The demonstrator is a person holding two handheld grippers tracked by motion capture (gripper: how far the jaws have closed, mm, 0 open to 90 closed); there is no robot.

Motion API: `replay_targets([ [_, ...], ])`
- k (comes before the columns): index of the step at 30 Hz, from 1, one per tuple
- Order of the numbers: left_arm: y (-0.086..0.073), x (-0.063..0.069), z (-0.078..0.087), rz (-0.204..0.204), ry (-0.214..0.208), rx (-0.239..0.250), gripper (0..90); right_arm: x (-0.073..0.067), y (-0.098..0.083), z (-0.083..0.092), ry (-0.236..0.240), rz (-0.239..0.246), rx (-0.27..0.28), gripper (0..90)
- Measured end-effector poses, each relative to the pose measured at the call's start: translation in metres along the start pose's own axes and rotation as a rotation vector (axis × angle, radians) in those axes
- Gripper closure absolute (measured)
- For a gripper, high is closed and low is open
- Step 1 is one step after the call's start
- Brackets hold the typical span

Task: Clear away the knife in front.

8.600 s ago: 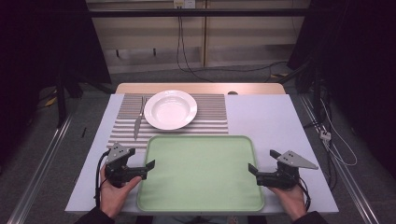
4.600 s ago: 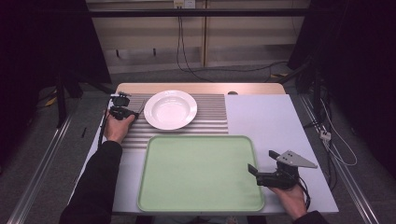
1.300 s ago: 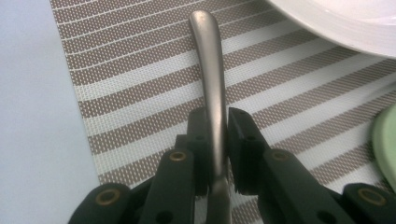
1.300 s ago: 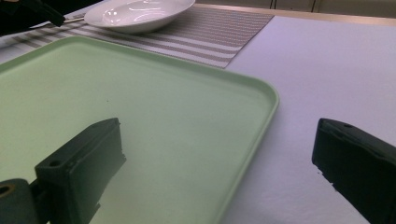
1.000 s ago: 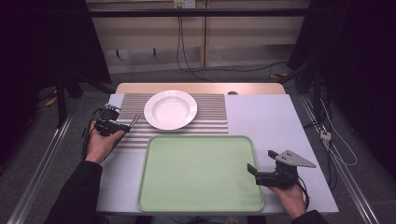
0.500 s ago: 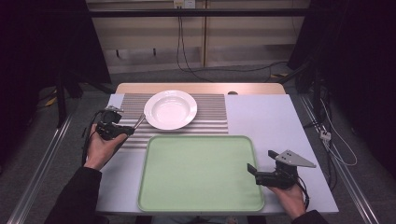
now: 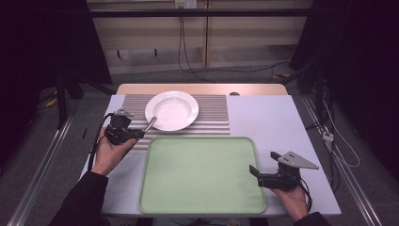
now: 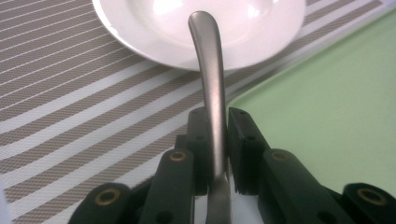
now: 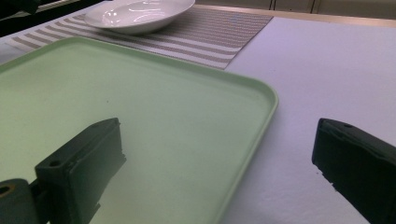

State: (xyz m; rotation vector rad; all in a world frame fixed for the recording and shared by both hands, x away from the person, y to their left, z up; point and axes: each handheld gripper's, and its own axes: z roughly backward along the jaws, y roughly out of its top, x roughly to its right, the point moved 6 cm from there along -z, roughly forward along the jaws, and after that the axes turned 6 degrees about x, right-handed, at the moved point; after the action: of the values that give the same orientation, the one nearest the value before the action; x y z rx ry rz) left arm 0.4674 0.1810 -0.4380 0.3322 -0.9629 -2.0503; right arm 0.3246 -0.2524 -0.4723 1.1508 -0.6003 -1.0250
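Utensil: a metal utensil handle (image 8: 211,84) is clamped between the left claw's (image 8: 214,140) jaws, near its middle; the handle's rounded end sticks forward toward the plate. The working end is hidden behind the claw, so fork, knife or spoon cannot be told.
Utensil, place: lifted above the striped placemat (image 7: 214,117), just left of the plate (image 7: 171,109) and beside the tray's far left corner, seen in the high view as a short silver bar (image 7: 150,124).
Left claw: together on the handle, pads pressing its flat sides, likely to stop it swivelling during carry (image 7: 123,133).
Likely aim: a judgement only, the utensil seems headed for the green tray (image 7: 202,207), which lies open right beside it.
Plate: white, empty, sits on the placemat at the far side of the bench (image 7: 263,113).
Right claw: jaws wide apart, nothing between them (image 9: 215,172); it rests at the tray's near right edge (image 7: 263,175), probably parked in wait.
Risk: the thin handle may pivot in the grip if tilted.
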Motion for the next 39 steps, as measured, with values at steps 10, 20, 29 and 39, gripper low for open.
replay_targets([
  [10, 0.0, 0.018, -0.003, -0.013, -0.023, -0.008, 79.9, -0.001, 0.0, 0.0, 0.004, 0.001, 0.0, 1.9],
  [20, 0.0, 0.041, -0.007, -0.031, -0.033, -0.013, 79.9, -0.002, 0.0, 0.001, 0.007, 0.002, 0.002, 1.9],
  [29, 0.001, 0.061, -0.009, -0.03, -0.045, -0.015, 79.9, -0.001, 0.0, 0.001, 0.003, 0.001, -0.002, 1.9],
  [39, -0.011, 0.09, -0.023, -0.078, -0.064, -0.037, 79.9, -0.001, 0.0, 0.001, 0.006, 0.003, 0.001, 1.9],
])
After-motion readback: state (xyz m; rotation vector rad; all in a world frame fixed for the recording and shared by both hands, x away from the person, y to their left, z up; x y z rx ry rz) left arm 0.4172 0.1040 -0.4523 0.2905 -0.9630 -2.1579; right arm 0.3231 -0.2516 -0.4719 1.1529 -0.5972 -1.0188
